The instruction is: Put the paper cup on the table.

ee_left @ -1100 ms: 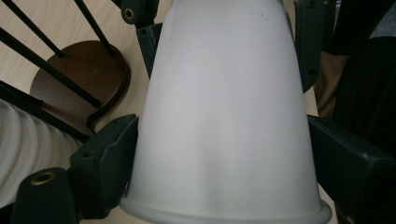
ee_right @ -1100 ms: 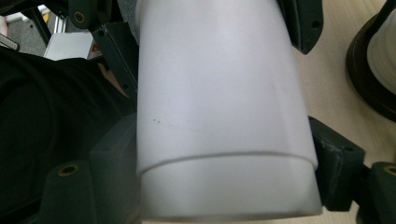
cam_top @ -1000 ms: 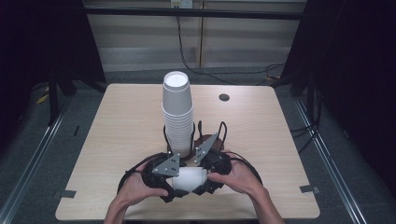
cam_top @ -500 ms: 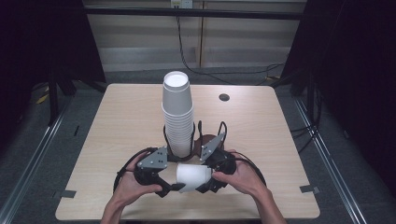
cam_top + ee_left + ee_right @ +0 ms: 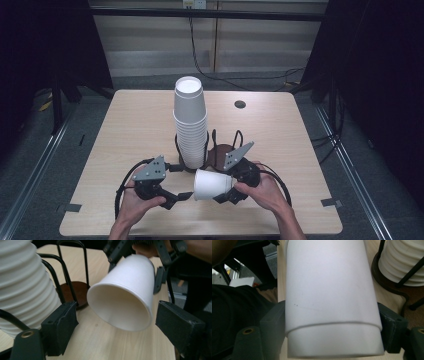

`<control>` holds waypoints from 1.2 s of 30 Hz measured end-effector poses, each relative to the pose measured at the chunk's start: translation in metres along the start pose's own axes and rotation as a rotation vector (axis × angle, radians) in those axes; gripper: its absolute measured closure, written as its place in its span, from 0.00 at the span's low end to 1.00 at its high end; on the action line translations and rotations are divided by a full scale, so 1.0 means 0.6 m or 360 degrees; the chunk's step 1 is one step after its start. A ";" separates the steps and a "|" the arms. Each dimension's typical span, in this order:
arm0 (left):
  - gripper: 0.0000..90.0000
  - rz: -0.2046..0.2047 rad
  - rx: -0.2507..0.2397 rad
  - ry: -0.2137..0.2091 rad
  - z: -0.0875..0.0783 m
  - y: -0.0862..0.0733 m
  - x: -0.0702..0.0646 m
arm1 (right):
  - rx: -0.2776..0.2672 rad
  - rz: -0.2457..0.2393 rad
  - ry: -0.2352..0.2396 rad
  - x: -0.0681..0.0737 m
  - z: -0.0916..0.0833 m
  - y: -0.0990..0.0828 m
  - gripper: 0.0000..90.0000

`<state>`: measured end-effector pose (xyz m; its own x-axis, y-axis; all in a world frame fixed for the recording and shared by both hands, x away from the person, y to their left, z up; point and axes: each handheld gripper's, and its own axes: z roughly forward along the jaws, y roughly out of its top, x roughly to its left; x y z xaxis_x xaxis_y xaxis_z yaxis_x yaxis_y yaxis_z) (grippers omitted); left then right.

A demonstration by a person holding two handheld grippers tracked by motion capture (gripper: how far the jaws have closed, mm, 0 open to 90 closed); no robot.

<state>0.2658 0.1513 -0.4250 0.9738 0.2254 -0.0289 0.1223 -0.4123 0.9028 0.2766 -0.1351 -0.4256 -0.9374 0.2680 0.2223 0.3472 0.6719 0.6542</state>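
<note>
A white paper cup [image 5: 212,184] lies sideways in the air with my right gripper [image 5: 223,186] shut on its lower body; its mouth faces my left gripper [image 5: 181,196]. In the right gripper view the cup [image 5: 329,297] sits squeezed between both jaws. In the left gripper view the cup's open mouth [image 5: 122,305] hangs just ahead of my left gripper [image 5: 120,327], whose jaws stand open on either side without touching it. A tall stack of white cups [image 5: 190,120] stands in a black wire holder just behind both grippers.
A second wire holder with a round brown base [image 5: 221,151] stands right of the stack, with no cups in it. A dark round hole [image 5: 240,104] marks the far right of the wooden table [image 5: 125,130]. Cables trail from both grippers.
My left gripper has drawn back to the left, away from the cup, and a gap now shows between them. The right gripper keeps its hold on the cup.
</note>
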 end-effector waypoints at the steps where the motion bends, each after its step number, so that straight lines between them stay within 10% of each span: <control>1: 0.19 -0.0005 -0.0008 0.0000 -0.001 -0.001 0.000 | -0.0014 0.0008 0.0006 0.000 0.001 -0.002 0.25; 36: 0.18 -0.0091 -0.0222 -0.0013 0.004 -0.030 -0.016 | -0.0591 -0.0023 0.0039 0.007 0.008 -0.034 0.25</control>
<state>0.2549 0.1544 -0.4422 0.9677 0.2374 -0.0850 0.1502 -0.2720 0.9505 0.2657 -0.1447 -0.4415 -0.9441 0.2407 0.2255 0.3051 0.3780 0.8741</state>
